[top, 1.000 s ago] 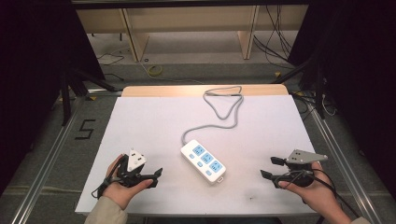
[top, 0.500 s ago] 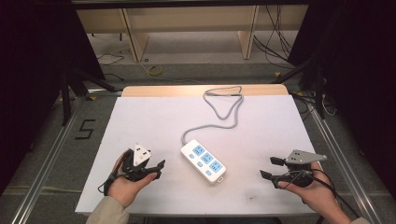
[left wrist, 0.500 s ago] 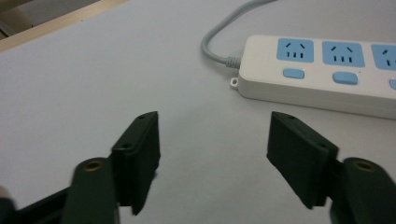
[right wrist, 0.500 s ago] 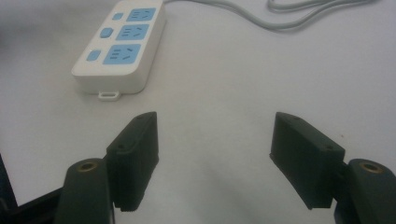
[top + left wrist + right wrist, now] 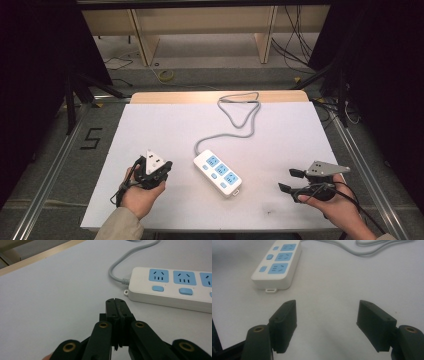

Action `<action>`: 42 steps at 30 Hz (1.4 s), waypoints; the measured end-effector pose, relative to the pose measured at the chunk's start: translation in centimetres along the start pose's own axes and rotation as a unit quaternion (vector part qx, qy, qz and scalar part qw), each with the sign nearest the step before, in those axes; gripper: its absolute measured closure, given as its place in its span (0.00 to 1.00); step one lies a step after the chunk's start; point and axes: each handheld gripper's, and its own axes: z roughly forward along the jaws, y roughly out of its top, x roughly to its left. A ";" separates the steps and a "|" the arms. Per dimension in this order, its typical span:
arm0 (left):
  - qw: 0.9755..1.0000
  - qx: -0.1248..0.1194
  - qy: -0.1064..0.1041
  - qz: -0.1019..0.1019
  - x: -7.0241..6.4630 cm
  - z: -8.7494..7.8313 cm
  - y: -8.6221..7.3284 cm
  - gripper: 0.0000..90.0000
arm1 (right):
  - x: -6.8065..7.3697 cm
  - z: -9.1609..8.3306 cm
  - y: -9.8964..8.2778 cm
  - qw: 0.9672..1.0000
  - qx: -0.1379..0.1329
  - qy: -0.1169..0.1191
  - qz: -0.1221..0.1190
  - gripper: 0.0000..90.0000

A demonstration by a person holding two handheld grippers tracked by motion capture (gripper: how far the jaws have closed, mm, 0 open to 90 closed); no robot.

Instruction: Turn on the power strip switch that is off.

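A white power strip (image 5: 218, 172) with three blue sockets and blue switches lies at the middle of the white table, slanting toward the front right. Its grey cable (image 5: 239, 117) loops away to the far edge. My left gripper (image 5: 165, 167) is held just left of the strip, shut with nothing between its jaws; in the left gripper view the closed tips (image 5: 116, 305) sit a short way from the strip's cable end (image 5: 172, 286). My right gripper (image 5: 291, 180) hovers at the front right, open and empty, aimed at the strip's near end (image 5: 277, 265).
The white table top (image 5: 150, 130) has a wooden strip along its far edge (image 5: 175, 96). Beyond it stand wooden shelf legs (image 5: 142, 42) and loose cables (image 5: 292, 47) on the floor. Metal rails (image 5: 50, 165) run along both sides.
My left gripper has moved right toward the power strip and turned to point at it. The right gripper has stayed in place.
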 end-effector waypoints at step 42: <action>0.996 0.038 -0.072 0.043 -3.6 2.7 2.2 0.99 | 0.1 0.0 -0.2 1.000 0.004 -0.001 0.005 0.36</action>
